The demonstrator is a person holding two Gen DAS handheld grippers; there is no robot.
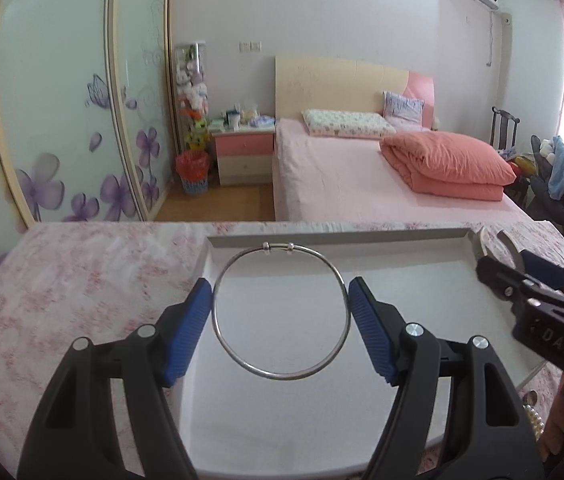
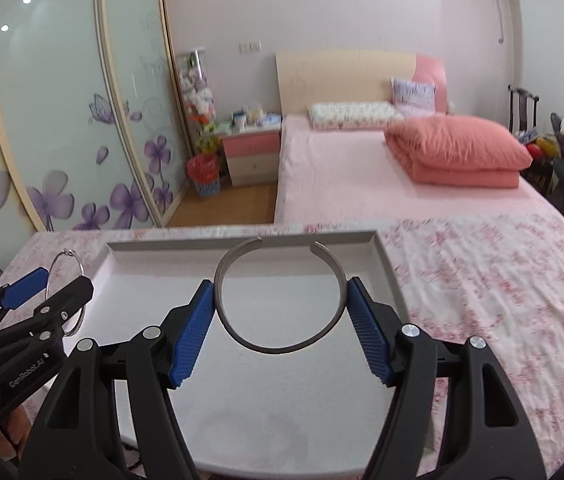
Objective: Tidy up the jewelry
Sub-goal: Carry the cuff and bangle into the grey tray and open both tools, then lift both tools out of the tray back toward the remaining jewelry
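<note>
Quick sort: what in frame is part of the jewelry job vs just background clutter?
In the job:
- thin silver bangle, held by left gripper
- open cuff bracelet, held by right gripper
- grey tray under both
- pearl strand at the tray's right edge

Just lying about:
- folded quilt
- nightstand
- red wastebasket
- floral cloth

Both tools share one build: the left gripper (image 1: 281,304) and the right gripper (image 2: 281,304) are matte black plastic with cut-out triangular arms, round silver pivot pins and ribbed blue pads (image 1: 188,330) on the fingertips. Seen from the side, the left one carries small silver screws and white "GenRobot.AI" lettering. The right one's body shows raised letters reading "DAS".
</note>
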